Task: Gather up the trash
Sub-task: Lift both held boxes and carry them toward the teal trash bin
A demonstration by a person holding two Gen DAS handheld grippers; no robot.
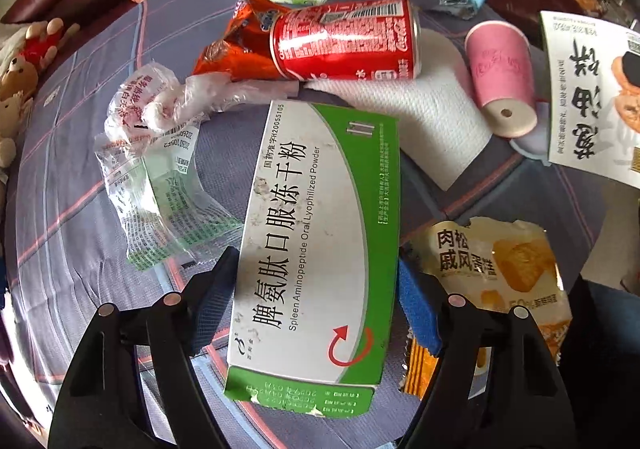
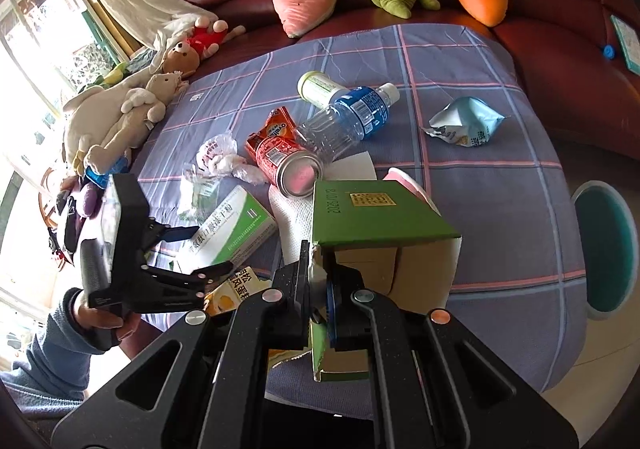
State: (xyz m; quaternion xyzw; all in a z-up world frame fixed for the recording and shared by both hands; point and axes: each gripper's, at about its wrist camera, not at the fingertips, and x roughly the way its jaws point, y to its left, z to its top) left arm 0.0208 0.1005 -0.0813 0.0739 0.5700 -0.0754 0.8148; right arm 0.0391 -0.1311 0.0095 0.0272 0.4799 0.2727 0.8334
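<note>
A green-and-white medicine box (image 1: 316,217) lies flat on the blue checked cloth (image 1: 80,209). My left gripper (image 1: 316,265) straddles its near end, and both pads (image 1: 418,309) touch its long sides. The right wrist view shows the same grip, left gripper (image 2: 208,249) on the medicine box (image 2: 228,229). My right gripper (image 2: 318,281) is shut on a flap of an open green carton (image 2: 372,217) held above the table's near edge. A red cola can (image 1: 344,41) lies just beyond the medicine box.
Around the medicine box lie clear plastic wrappers (image 1: 160,169), a paper towel (image 1: 432,117), a pink cup (image 1: 500,77), a yellow snack wrapper (image 1: 500,269), a water bottle (image 2: 348,117) and a blue bag (image 2: 464,121). Plush toys (image 2: 120,117) line the sofa. A teal round container (image 2: 604,249) stands on the floor, right.
</note>
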